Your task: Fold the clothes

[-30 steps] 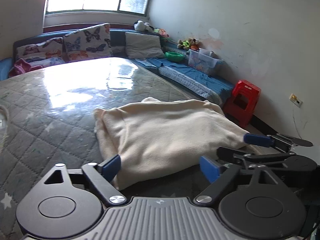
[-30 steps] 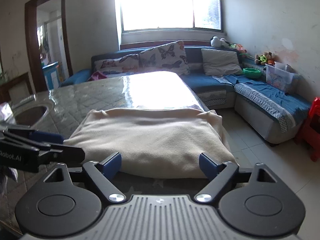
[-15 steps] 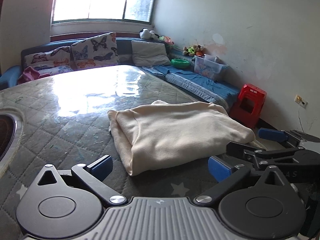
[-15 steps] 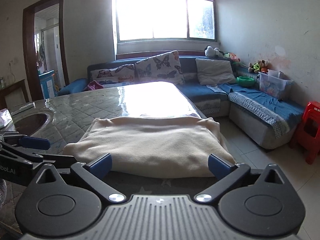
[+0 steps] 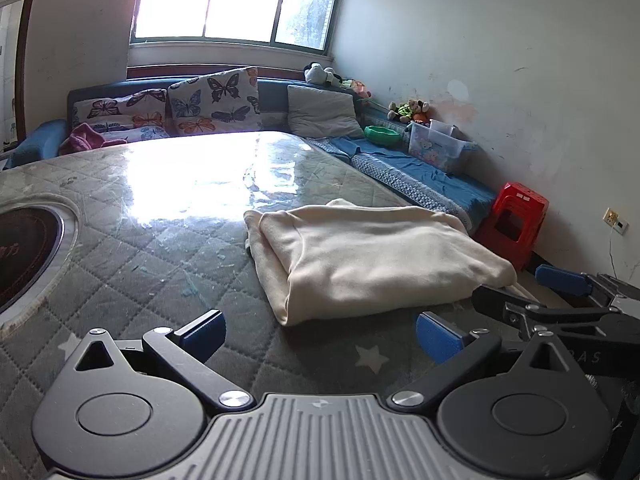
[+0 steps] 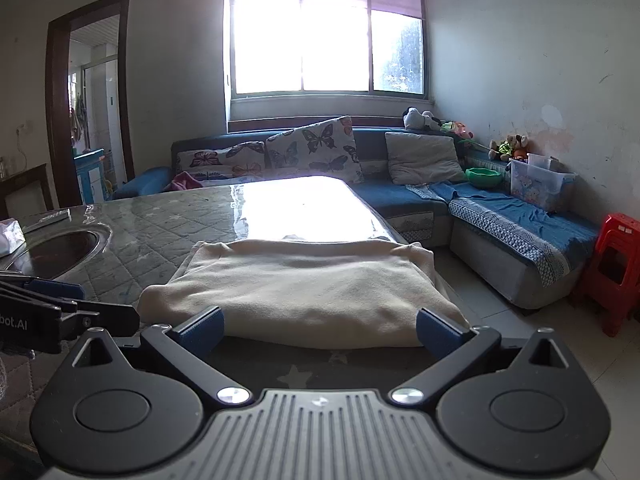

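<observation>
Now both grippers have backed off the cream garment (image 5: pixel 376 256); left gripper (image 5: pixel 320 332) and right gripper (image 6: pixel 318 326) show spread, empty jaws. Garment lies folded at 12 o'clock on the quilted worktop (image 5: pixel 152 264), near its right edge. Fold looks finished.

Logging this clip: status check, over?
Left gripper open, empty. Right gripper open, empty, short of the cloth. Cream garment lies folded at the table's near corner. Nothing in the way.
</observation>
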`<action>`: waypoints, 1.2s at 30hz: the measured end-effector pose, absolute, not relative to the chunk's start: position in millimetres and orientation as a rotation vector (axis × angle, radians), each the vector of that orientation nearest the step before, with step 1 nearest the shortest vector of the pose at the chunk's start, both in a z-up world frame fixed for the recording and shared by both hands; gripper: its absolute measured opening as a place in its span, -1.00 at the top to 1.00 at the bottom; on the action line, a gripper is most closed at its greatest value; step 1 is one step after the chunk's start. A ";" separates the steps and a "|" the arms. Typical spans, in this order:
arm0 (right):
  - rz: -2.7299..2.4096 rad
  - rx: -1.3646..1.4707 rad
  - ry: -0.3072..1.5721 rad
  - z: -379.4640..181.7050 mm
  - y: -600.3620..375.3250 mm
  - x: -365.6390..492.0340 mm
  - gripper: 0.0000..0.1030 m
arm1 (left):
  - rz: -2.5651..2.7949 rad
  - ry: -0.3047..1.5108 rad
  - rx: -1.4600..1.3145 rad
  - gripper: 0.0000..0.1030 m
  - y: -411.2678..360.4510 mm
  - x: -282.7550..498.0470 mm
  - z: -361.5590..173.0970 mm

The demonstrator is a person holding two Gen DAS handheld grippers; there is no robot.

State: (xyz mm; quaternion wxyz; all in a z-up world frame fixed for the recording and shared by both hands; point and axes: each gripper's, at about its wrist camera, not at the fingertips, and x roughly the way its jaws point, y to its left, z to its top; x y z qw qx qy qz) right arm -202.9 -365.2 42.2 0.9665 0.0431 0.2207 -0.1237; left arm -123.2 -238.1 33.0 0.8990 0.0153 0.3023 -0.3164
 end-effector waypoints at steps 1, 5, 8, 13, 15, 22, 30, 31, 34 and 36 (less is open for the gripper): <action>-0.250 0.086 0.445 42.1 -364.3 -204.1 -1.00 | -0.651 0.624 0.035 -1.00 -237.7 -125.1 32.5; -0.255 0.070 0.442 39.9 -359.5 -208.6 -1.00 | -0.637 0.628 0.036 -1.00 -234.7 -130.9 30.9; -0.255 0.067 0.435 39.2 -356.3 -212.5 -1.00 | -0.630 0.623 0.036 -1.00 -232.9 -134.6 30.7; -0.262 0.070 0.418 40.3 -354.5 -218.2 -1.00 | -0.638 0.618 0.053 -1.00 -233.2 -142.1 29.9; -0.264 0.070 0.414 40.7 -354.6 -219.3 -1.00 | -0.636 0.620 0.054 -1.00 -233.6 -144.4 29.2; -0.281 0.070 0.413 40.3 -356.0 -223.3 -1.00 | -0.633 0.630 0.057 -1.00 -235.2 -148.9 26.2; -0.290 0.071 0.409 42.5 -356.7 -227.8 -1.00 | -0.629 0.629 0.064 -1.00 -237.2 -152.8 26.8; -0.290 0.070 0.409 42.6 -356.4 -228.1 -1.00 | -0.629 0.627 0.066 -1.00 -237.6 -153.5 26.9; -0.285 0.073 0.407 43.2 -355.6 -229.1 -1.00 | -0.627 0.621 0.074 -1.00 -238.4 -155.2 27.0; -0.284 0.073 0.405 43.5 -355.1 -229.6 -1.00 | -0.628 0.629 0.075 -1.00 -239.1 -155.5 26.8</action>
